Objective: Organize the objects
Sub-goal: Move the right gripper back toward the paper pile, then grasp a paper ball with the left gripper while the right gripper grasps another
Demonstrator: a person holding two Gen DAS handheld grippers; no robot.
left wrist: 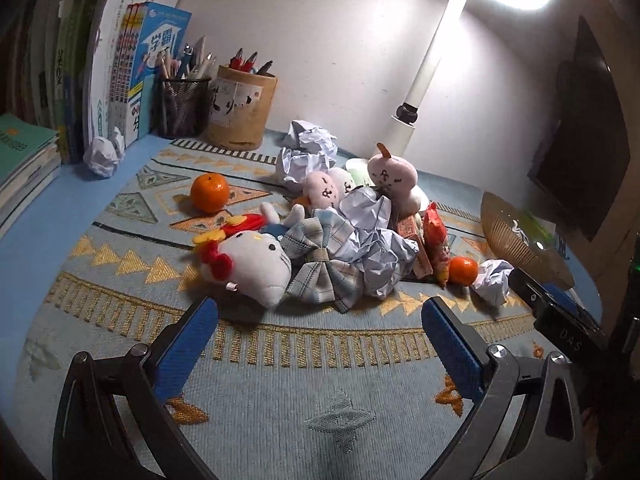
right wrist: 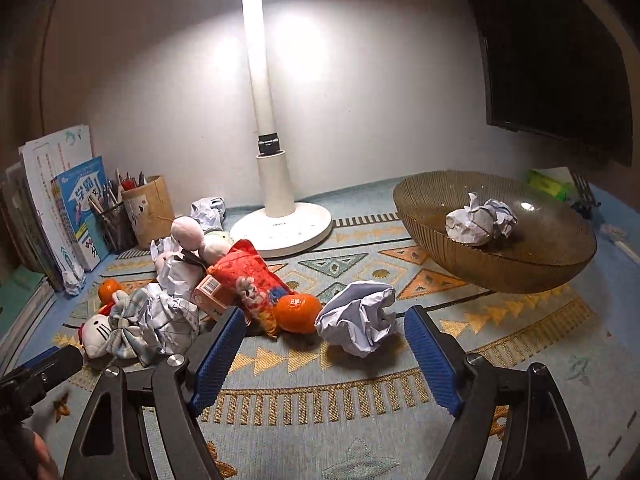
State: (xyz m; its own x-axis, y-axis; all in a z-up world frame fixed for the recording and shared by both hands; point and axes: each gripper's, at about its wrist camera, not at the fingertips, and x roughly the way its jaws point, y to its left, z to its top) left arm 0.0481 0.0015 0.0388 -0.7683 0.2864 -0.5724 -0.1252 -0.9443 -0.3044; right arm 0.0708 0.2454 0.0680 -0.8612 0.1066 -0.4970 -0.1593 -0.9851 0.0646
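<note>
left gripper: jaws spread wide, empty; cat plush just ahead, nearer left pad
right gripper: jaws spread, nothing pinched; crumpled paper just past fingertips, between them, untouched
bowl: right, holds another paper ball

This is a study desk in a home, likely a bedroom corner. A white desk lamp stands lit against a plain painted wall, and study books stand upright in a row at the left beside a mesh pen holder and a paper-wrapped pen cup full of pens and pencils. A woven patterned cloth covers the desktop. Plush toys, tangerines, a snack packet and crumpled paper balls lie scattered on it, and a dark screen hangs at the right.
</note>
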